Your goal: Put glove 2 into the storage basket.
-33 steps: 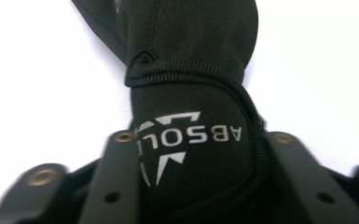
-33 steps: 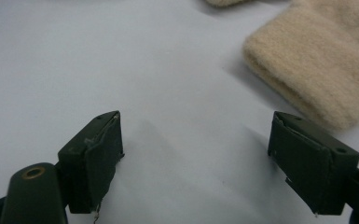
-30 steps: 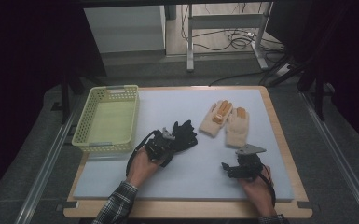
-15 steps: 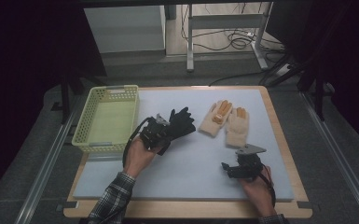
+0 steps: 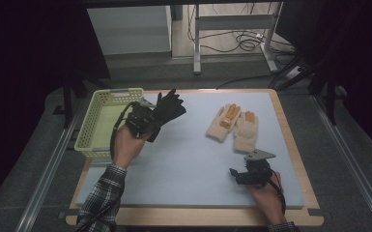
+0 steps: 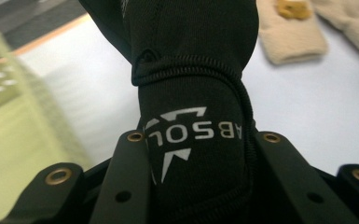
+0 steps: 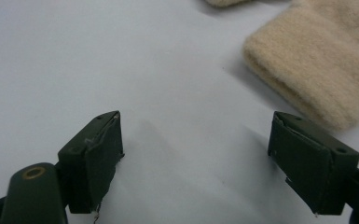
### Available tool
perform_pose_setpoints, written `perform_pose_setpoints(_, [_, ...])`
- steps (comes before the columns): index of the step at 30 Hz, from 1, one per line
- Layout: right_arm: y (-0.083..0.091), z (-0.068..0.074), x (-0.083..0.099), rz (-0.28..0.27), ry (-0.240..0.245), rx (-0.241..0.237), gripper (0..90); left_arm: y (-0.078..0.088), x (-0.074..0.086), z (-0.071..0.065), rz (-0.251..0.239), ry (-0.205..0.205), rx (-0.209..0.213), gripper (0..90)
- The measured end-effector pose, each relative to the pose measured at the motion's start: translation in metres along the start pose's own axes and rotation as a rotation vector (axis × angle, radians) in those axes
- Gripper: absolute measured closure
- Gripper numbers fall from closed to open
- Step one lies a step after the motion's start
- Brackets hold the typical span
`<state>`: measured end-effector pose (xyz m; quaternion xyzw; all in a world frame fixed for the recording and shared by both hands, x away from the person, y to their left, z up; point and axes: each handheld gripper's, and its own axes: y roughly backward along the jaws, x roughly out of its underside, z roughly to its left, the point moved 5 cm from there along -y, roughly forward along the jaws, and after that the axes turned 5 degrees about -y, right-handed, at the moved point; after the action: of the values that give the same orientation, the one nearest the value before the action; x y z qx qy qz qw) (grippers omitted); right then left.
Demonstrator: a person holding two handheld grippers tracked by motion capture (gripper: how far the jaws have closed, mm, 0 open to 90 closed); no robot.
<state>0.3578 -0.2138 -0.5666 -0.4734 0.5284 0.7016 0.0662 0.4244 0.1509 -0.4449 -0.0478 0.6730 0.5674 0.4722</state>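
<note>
The black glove (image 6: 191,93) is sitting squeezed between the two jaws of the left gripper (image 5: 142,121), which is clamping it by the cuff. In the left gripper view the cuff is bulging up out of the jaws, a smooth, finely knit fabric with a ribbed seam ringing it and white printed lettering across it. From the high view the glove's fingers (image 5: 171,104) are fanning out beyond the gripper's tip, pointing away from the person, and the whole glove is hanging clear of the table, just beside the near right corner of the basket (image 5: 94,140).

That basket is lying to the left of the left gripper: a pale yellow-green plastic tray with perforated, lattice-like walls and a rectangular shape.

To the right of the held glove, well apart from it, two beige gloves (image 5: 234,126) are lying flat side by side on the pale blue-grey mat (image 5: 188,169). They are looking fuzzy and woolly, with orange patches near their fingers.

The right gripper (image 5: 251,171) is resting low over the mat near the table's front edge, its jaws standing wide apart with bare mat between them. One beige cuff (image 7: 317,65), thick and napped, is lying just ahead of its right jaw, not touching it.

The mat is smooth and matte, framed by a light wooden table edge (image 5: 290,140).
</note>
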Motion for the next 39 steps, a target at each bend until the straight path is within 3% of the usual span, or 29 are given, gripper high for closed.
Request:
perform_pose_setpoints(8, [0.000, 0.000, 0.000, 0.000, 0.001, 0.001, 17.6, 0.024, 0.012, 0.042, -0.015, 0.073, -0.087, 69.6])
perform_pose_setpoints(19, [0.000, 0.000, 0.000, 0.000, -0.001, 0.000, 17.6, 0.034, 0.056, 0.098, 0.019, 0.198, -0.180, 69.2])
perform_pose_setpoints(29, [0.000, -0.001, 0.000, 0.002, -0.005, -0.004, 17.6, 0.020, 0.086, 0.128, 0.049, 0.279, -0.240, 68.8])
perform_pose_setpoints(39, [-0.001, -0.001, 0.000, 0.001, -0.009, -0.007, 17.6, -0.005, 0.105, 0.150, 0.119, 0.307, -0.274, 68.0])
